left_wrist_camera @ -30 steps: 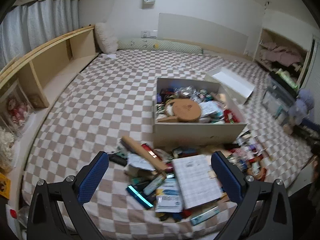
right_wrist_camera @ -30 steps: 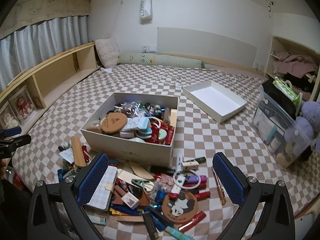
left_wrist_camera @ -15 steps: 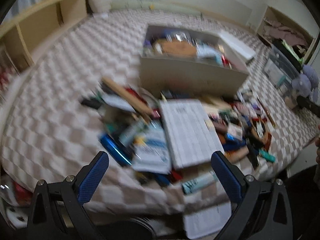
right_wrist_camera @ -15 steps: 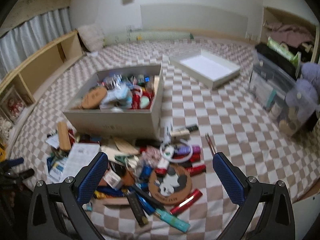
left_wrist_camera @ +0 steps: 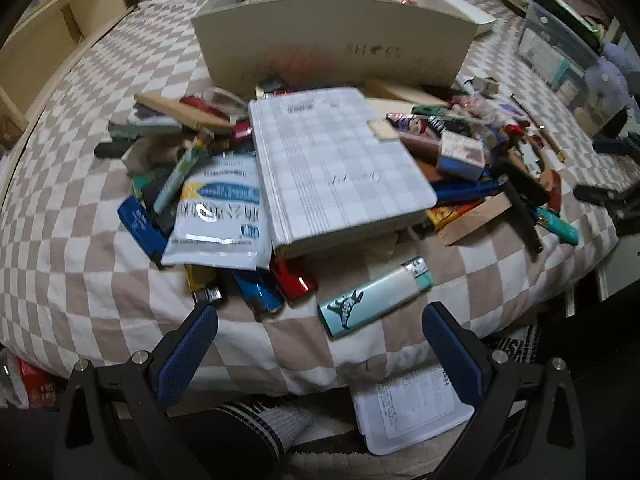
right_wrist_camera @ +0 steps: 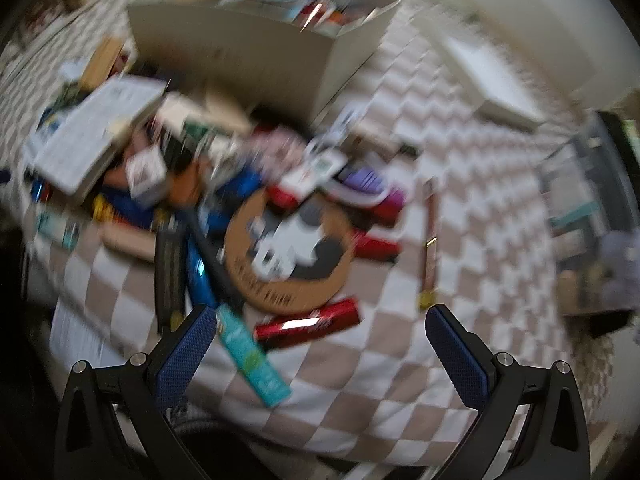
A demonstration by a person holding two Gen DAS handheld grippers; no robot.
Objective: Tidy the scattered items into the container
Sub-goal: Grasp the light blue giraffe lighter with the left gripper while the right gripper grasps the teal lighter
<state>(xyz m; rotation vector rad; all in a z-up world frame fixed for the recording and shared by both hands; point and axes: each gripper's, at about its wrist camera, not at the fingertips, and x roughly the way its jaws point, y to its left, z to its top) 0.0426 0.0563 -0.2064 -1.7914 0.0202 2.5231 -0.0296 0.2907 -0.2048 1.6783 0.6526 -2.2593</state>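
A pile of small items lies on the checkered bed in front of a beige box [left_wrist_camera: 332, 48] [right_wrist_camera: 256, 52] that holds several things. On top of the pile rests a white checked notebook [left_wrist_camera: 336, 164] [right_wrist_camera: 96, 132]. A pale teal lighter with a dinosaur print [left_wrist_camera: 374, 298] lies nearest my left gripper [left_wrist_camera: 320, 344], which is open and empty just short of it. My right gripper [right_wrist_camera: 320, 344] is also open and empty, above a red tube [right_wrist_camera: 308, 322], a teal tube [right_wrist_camera: 252, 354] and a round cork panda coaster [right_wrist_camera: 290, 248]. The right view is blurred.
A white box lid [right_wrist_camera: 496, 80] lies on the bed at the back right. A clear storage bin [left_wrist_camera: 560, 52] stands to the right. A white printed sheet [left_wrist_camera: 408, 408] and a striped sock [left_wrist_camera: 268, 424] show below the bed edge [left_wrist_camera: 280, 380]. A wooden shelf [left_wrist_camera: 60, 32] lines the left side.
Both grippers have dropped and moved in toward the pile at the bed's near edge. The pile now fills each view. Both stay open.
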